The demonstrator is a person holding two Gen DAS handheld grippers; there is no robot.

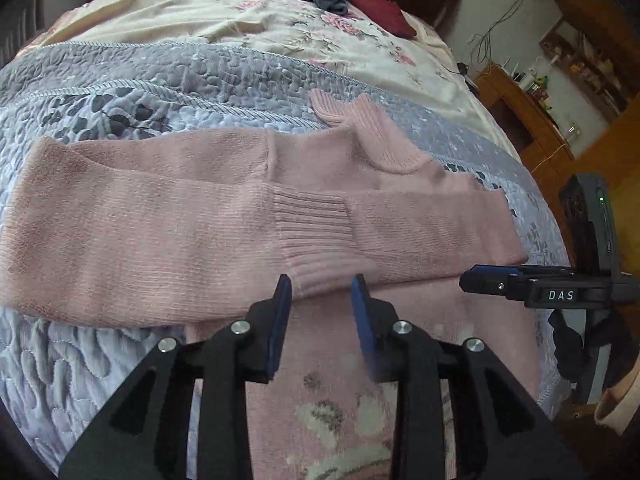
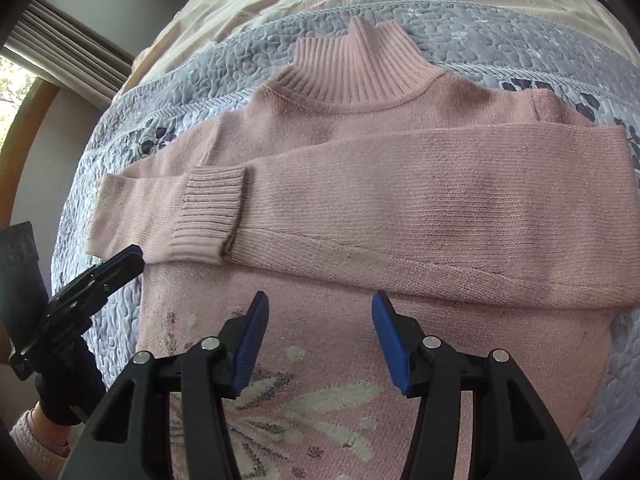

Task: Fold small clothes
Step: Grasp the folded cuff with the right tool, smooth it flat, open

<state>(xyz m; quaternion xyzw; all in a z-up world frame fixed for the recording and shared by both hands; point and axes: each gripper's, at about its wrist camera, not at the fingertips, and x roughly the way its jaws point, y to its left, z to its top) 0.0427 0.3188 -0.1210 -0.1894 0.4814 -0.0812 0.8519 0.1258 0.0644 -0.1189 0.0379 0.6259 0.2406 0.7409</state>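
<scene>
Both sleeves crossed over pink sweater (image 2: pixel 360 184). Left gripper (image 1: pixel 322 290) and right gripper (image 2: pixel 320 312) apart, empty. Risk: careless hem lift slides sleeves loose.

Soft daylight from a window (image 2: pixel 12 92), faint shadows, sharp centres, strong fisheye bending and dark corners.

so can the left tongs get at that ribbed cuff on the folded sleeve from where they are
Probably yes. The left tongs are open and empty, right at the near edge of the ribbed cuff on the pink sweater. Nothing lies between them, and the right tongs sit off to the side.
</scene>
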